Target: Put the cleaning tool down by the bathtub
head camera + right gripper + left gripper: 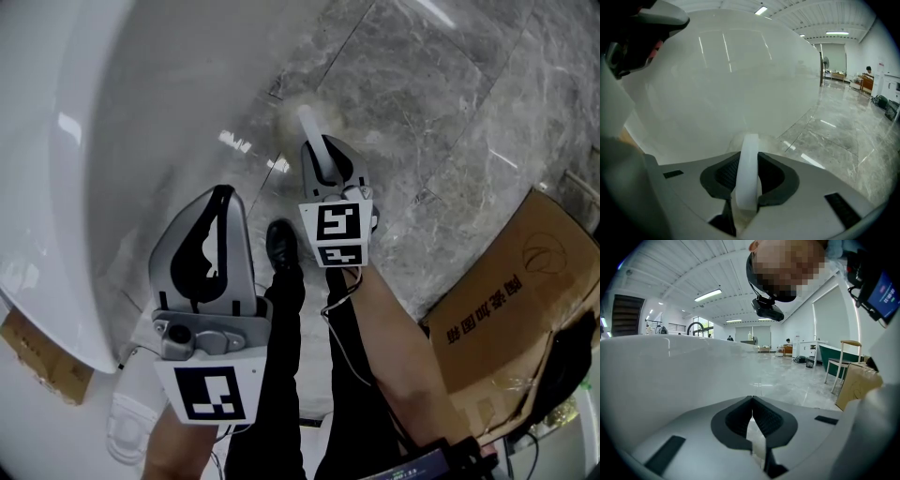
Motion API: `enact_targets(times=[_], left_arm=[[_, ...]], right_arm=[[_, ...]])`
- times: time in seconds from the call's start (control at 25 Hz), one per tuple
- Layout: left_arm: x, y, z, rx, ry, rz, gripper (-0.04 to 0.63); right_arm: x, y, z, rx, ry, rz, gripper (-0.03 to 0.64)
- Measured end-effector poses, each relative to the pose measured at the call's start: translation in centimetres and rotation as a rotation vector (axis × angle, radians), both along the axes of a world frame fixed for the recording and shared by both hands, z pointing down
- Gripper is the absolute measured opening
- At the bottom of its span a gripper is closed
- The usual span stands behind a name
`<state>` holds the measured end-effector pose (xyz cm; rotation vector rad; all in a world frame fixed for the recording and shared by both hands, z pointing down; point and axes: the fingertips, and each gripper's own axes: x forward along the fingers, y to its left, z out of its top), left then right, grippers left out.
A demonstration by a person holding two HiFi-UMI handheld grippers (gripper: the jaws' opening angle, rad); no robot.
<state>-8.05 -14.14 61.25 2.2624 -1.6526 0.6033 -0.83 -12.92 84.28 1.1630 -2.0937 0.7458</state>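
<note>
The white bathtub [94, 141] fills the left of the head view. My right gripper [324, 148] is shut on the cleaning tool's white handle [310, 127]. The tool's pale fluffy head [292, 98] hangs low over the marble floor, close to the tub's base; whether it touches the floor I cannot tell. In the right gripper view the handle [749, 168] stands between the pads of the right gripper [748, 176], with the tub wall [740, 70] right behind. My left gripper [223, 194] stays beside the tub, shut and empty; its tips meet in the left gripper [751, 400] view.
A cardboard box [511, 300] lies on the floor at the right. The person's black-trousered leg and shoe [281, 244] stand between the grippers, with a white slipper [127, 427] lower left. A chair [843, 362] and cardboard [855, 385] show far right.
</note>
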Motion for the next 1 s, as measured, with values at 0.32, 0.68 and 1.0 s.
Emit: enact_targets(times=[0.32,0.68,1.0], left_arm=[[-0.4,-0.1,0.2,-0.001,-0.004,-0.002,0.018],[-0.9,0.0,0.4,-0.002,-0.007,-0.007,0.018],[-0.8,-0.2,0.1,0.003,-0.004,-0.006,0.018]], right_arm=[[-1.0,0.0,0.4,-0.010,-0.015,-0.013,0.103],[-1.8,-0.9,1.4,-0.007,-0.010,-0.022,0.103],[-1.7,-0.7,1.9,-0.031,-0.008,-0.015,0.181]])
